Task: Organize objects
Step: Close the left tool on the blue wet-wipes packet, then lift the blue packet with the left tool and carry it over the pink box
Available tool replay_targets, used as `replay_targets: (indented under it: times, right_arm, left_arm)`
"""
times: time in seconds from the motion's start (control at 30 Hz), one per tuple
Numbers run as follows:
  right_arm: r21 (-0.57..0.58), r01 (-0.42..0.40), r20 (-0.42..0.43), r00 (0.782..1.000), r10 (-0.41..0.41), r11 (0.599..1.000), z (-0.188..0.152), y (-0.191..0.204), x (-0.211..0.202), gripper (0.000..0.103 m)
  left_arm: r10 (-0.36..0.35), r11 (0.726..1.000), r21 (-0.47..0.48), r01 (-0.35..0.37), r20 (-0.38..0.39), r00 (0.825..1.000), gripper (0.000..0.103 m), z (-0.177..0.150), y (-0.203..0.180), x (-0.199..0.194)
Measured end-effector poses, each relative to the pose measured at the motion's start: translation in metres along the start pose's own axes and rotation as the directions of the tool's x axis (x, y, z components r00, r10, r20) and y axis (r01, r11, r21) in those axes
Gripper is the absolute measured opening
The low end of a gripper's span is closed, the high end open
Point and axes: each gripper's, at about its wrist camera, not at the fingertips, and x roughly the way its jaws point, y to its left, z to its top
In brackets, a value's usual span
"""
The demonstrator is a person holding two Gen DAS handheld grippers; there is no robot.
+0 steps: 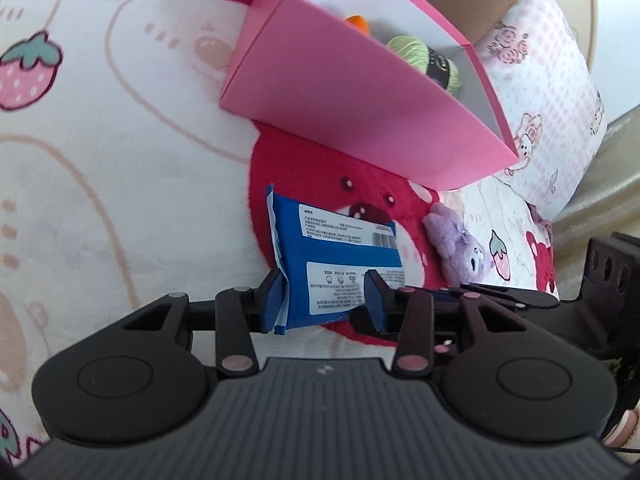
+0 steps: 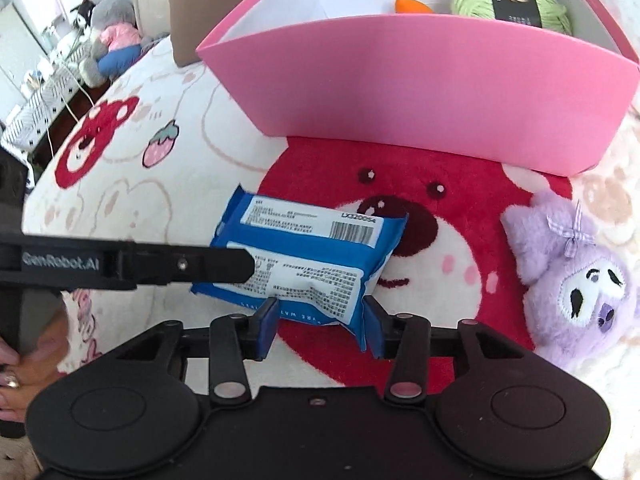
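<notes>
A blue wet-wipes pack (image 1: 340,260) (image 2: 304,256) lies on the bear blanket in front of a pink box (image 1: 360,92) (image 2: 420,80). My left gripper (image 1: 326,292) has its jaws on both sides of the pack's near end and is closed on it. My right gripper (image 2: 320,320) also has its jaws on both sides of the pack's near corner. The left gripper's finger (image 2: 208,266) reaches across the pack in the right wrist view. The box holds green yarn (image 1: 424,58) (image 2: 512,4) and an orange item (image 1: 358,22) (image 2: 412,5). A purple plush (image 1: 460,244) (image 2: 580,280) lies to the right.
A pink-checked pillow (image 1: 552,112) sits behind the box on the right. A brown cushion (image 2: 188,8) and stuffed toys (image 2: 112,28) are at the back left, past the blanket edge. A hand (image 2: 16,376) shows at the lower left.
</notes>
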Motion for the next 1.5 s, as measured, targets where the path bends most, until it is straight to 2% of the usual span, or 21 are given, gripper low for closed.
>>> replay_targets:
  times: [0.27, 0.37, 0.53, 0.7, 0.83, 1.07, 1.17, 1.4, 1.5]
  right_arm:
    - [-0.106, 0.057, 0.033, 0.998, -0.054, 0.993, -0.014, 0.021, -0.012, 0.051]
    - [-0.146, 0.078, 0.044, 0.996, -0.072, 0.986, -0.018, 0.027, -0.019, 0.051]
    - [-0.148, 0.05, 0.051, 0.998, -0.043, 0.988, -0.024, 0.031, -0.035, 0.056]
    - [-0.156, 0.054, 0.069, 0.997, -0.044, 0.986, -0.029, 0.043, -0.047, 0.064]
    - [-0.17, 0.071, 0.067, 0.996, -0.061, 0.983, -0.03, 0.047, -0.05, 0.065]
    - [-0.214, 0.103, 0.107, 0.991, -0.082, 0.971, -0.034, 0.052, -0.064, 0.067]
    - [-0.239, 0.122, 0.144, 0.986, -0.089, 0.963, -0.035, 0.057, -0.072, 0.068]
    - [-0.29, 0.152, 0.204, 0.974, -0.094, 0.945, -0.027, 0.063, -0.097, 0.068]
    - [-0.326, 0.147, 0.227, 0.971, -0.074, 0.934, -0.025, 0.066, -0.109, 0.068]
  left_arm:
    - [0.102, 0.991, 0.094, -0.099, -0.034, 0.994, 0.043, -0.008, -0.022, -0.001]
    - [0.102, 0.99, 0.106, -0.097, -0.04, 0.994, 0.044, -0.009, -0.025, -0.003]
    - [0.071, 0.994, 0.082, -0.066, -0.059, 0.996, 0.044, -0.012, -0.025, -0.016]
    - [0.089, 0.989, 0.123, -0.083, -0.043, 0.995, 0.044, -0.014, -0.037, -0.027]
    - [0.119, 0.984, 0.141, -0.111, -0.056, 0.991, 0.047, -0.019, -0.044, -0.026]
    - [0.119, 0.986, 0.124, -0.111, -0.063, 0.991, 0.05, -0.025, -0.054, -0.029]
    - [0.092, 0.994, 0.062, -0.088, -0.064, 0.994, 0.051, -0.022, -0.05, -0.034]
    - [0.071, 0.997, 0.044, -0.07, -0.023, 0.997, 0.051, -0.015, -0.064, -0.053]
    - [0.068, 0.998, 0.01, -0.068, -0.003, 0.998, 0.055, -0.01, -0.069, -0.064]
